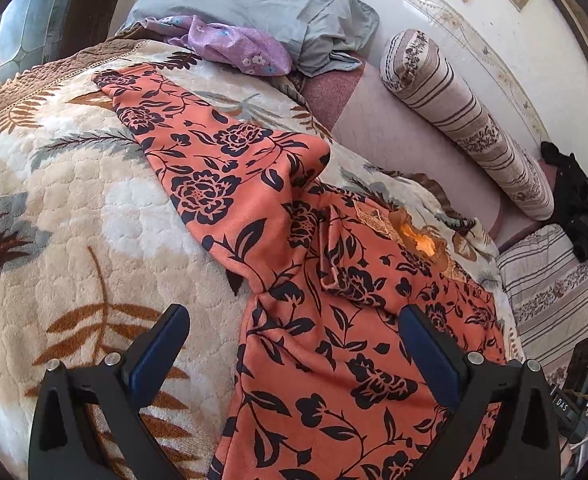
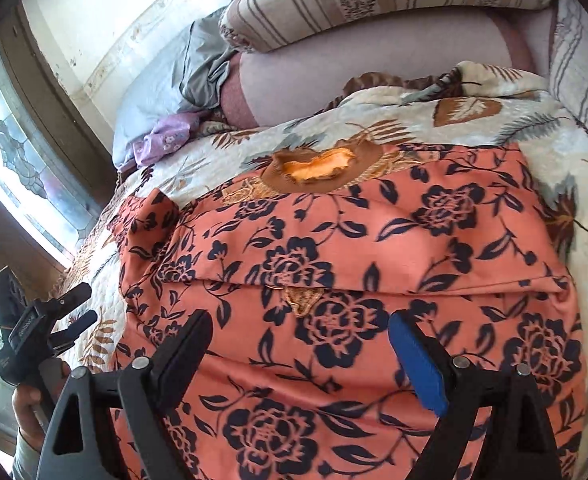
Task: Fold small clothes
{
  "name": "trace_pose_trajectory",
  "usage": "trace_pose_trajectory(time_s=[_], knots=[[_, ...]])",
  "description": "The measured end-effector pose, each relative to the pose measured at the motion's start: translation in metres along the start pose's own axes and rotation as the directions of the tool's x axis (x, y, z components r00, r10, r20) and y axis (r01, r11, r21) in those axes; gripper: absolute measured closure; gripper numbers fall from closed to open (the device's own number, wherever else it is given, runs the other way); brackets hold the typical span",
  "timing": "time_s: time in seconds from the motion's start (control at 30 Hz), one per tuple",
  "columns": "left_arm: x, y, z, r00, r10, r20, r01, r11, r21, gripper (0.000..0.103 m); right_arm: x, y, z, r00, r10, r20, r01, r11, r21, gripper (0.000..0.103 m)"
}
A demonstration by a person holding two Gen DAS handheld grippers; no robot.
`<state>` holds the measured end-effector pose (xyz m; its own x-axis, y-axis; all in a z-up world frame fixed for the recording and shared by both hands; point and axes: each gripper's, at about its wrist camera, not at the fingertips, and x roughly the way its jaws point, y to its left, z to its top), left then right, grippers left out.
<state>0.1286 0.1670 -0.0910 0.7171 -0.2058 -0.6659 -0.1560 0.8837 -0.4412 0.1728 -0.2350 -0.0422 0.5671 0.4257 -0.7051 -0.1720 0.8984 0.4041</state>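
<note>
An orange top with dark navy flowers [image 1: 333, 380] lies spread on the bed. One sleeve [image 1: 198, 148] stretches toward the far left. Its brown embroidered neckline [image 2: 317, 168] faces the wall, and a folded edge [image 2: 373, 280] runs across the body. My left gripper [image 1: 294, 328] is open over the top's left edge, nothing between its blue pads. It shows again, small, as the left gripper [image 2: 80, 306] in a hand [image 2: 26, 400]. My right gripper [image 2: 299, 332] hangs open just above the middle of the top, gripping nothing.
A cream blanket with brown and grey leaves [image 1: 74, 220] covers the bed. A grey pillow [image 1: 254, 4] and a purple floral cloth [image 1: 238, 44] lie at the head. A striped bolster [image 1: 465, 120] lines the wall. Dark clothing [image 1: 577, 200] and a black device [image 1: 581, 380] sit at the right.
</note>
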Motion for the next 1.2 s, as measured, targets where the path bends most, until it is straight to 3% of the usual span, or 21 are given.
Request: trace_pose_trajectory(time_s=[0.1, 0.13, 0.2, 0.4, 0.5, 0.57, 0.67, 0.73, 0.83, 0.97, 1.0, 1.1, 1.13, 1.17, 1.2], knots=[[0.003, -0.011, -0.009, 1.000, 0.028, -0.005, -0.028, 0.997, 0.069, 0.000, 0.004, -0.039, -0.019, 0.999, 0.038, 0.016, -0.039, 0.991, 0.128, 0.012], [0.005, -0.015, -0.011, 1.000, 0.027, -0.013, -0.025, 0.995, 0.094, 0.000, 0.007, -0.055, -0.026, 0.999, 0.037, 0.004, -0.037, 0.980, 0.193, 0.012], [0.006, -0.024, -0.013, 0.999, 0.034, -0.037, -0.029, 0.991, 0.134, 0.000, 0.008, -0.075, -0.029, 0.995, 0.086, 0.059, -0.100, 0.942, 0.320, 0.012], [0.020, -0.059, 0.015, 0.992, -0.063, -0.109, 0.070, 0.995, 0.065, 0.000, 0.017, -0.071, -0.012, 0.996, 0.090, -0.016, -0.079, 0.939, 0.335, 0.011], [0.048, -0.064, 0.034, 0.983, -0.081, -0.162, 0.076, 0.997, -0.033, 0.000, 0.019, -0.076, -0.009, 0.992, 0.123, -0.023, -0.106, 0.923, 0.370, 0.011], [0.069, -0.054, 0.043, 0.970, -0.115, -0.214, 0.079, 0.983, -0.167, 0.000, 0.020, -0.083, -0.007, 0.986, 0.163, -0.022, -0.140, 0.899, 0.415, 0.011], [0.088, -0.036, 0.045, 0.955, -0.175, -0.239, 0.079, 0.928, -0.363, 0.000, 0.021, -0.093, -0.006, 0.978, 0.209, -0.013, -0.178, 0.863, 0.473, 0.011], [0.094, -0.029, 0.042, 0.950, -0.203, -0.237, 0.079, 0.892, -0.445, 0.000, 0.020, -0.096, -0.006, 0.975, 0.220, -0.013, -0.186, 0.855, 0.485, 0.011], [0.098, -0.029, 0.035, 0.946, -0.222, -0.238, 0.080, 0.867, -0.492, 0.000, 0.021, -0.094, -0.005, 0.976, 0.216, -0.022, -0.180, 0.860, 0.477, 0.011], [0.104, -0.034, 0.035, 0.948, -0.213, -0.234, 0.072, 0.865, -0.496, 0.002, 0.021, -0.094, -0.005, 0.977, 0.214, -0.020, -0.179, 0.858, 0.481, 0.011], [0.107, -0.034, 0.037, 0.951, -0.200, -0.236, 0.061, 0.868, -0.492, 0.006, 0.021, -0.093, -0.005, 0.977, 0.213, -0.020, -0.178, 0.859, 0.480, 0.011], [0.116, -0.030, 0.039, 0.948, -0.103, -0.300, -0.057, 0.875, -0.481, 0.055, 0.022, -0.093, -0.005, 0.978, 0.209, -0.020, -0.175, 0.861, 0.477, 0.011], [0.117, -0.028, 0.039, 0.943, -0.063, -0.325, -0.101, 0.880, -0.464, 0.092, 0.022, -0.093, -0.005, 0.978, 0.208, -0.020, -0.174, 0.862, 0.476, 0.011], [0.116, -0.027, 0.039, 0.941, -0.041, -0.337, -0.123, 0.884, -0.451, 0.094, 0.023, -0.093, -0.005, 0.978, 0.207, -0.020, -0.173, 0.862, 0.476, 0.011], [0.112, -0.026, 0.041, 0.949, -0.035, -0.315, -0.116, 0.886, -0.449, 0.094, 0.022, -0.093, -0.005, 0.978, 0.207, -0.019, -0.173, 0.862, 0.477, 0.011]])
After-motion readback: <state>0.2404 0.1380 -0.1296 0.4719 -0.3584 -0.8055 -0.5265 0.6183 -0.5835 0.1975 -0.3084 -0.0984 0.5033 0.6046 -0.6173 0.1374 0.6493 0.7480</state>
